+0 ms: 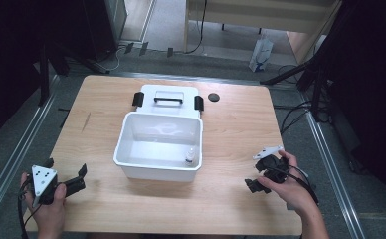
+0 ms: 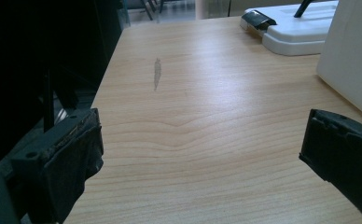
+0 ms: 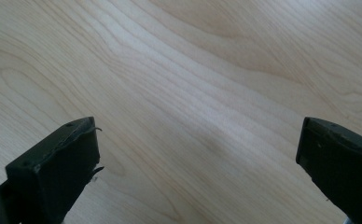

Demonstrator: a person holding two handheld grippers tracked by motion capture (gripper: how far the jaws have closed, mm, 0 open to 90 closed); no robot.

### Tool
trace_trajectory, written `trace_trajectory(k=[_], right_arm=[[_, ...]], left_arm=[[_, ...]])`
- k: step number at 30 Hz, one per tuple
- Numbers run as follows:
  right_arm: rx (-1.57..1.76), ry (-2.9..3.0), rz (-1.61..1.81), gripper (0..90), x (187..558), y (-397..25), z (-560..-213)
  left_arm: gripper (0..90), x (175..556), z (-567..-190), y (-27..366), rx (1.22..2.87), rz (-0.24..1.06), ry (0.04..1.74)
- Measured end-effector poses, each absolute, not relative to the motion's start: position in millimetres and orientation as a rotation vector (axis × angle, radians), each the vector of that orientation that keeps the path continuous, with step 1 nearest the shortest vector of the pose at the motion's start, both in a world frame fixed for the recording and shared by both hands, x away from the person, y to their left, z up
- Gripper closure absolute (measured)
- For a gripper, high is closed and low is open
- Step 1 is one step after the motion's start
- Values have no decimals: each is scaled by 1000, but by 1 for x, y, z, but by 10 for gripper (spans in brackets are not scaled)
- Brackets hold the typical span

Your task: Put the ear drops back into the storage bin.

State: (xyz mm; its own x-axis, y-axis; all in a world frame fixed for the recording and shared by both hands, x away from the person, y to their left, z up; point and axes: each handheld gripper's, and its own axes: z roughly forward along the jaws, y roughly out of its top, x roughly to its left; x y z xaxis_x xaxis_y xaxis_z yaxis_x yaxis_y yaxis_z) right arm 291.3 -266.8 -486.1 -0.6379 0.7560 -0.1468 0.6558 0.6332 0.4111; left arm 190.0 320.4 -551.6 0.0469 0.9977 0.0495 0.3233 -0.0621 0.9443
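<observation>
Both claws rest low on the wooden tabletop, jaws apart and empty: the left claw near the front left corner, the right claw right of the white bin. A small dropper bottle stands upright in the bin's front right corner. Reaching in, a claw could clip the bin wall or topple the bottle.

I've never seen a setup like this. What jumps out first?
An open white plastic box sits mid-table on the pale wooden table, a small white bottle standing inside its near right corner. Its white lid with a black handle lies just behind. A left gripper and right gripper wait open at the near corners.
</observation>
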Motion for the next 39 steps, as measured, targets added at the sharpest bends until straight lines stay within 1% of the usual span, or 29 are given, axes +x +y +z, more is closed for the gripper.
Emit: trace_trajectory(k=[10, 20, 39], right_arm=[[1219, 2452, 589, 0, 271, -296, -504], [1279, 2352, 695, 0, 249, -315, -522], [1382, 2051, 980, 0, 208, -349, -539]], left_arm=[[0, 190, -552, 320, 1509, 1052, 1392], [0, 190, -552, 320, 1511, 1052, 1391], [0, 190, -552, 319, 1520, 1061, 1388]])
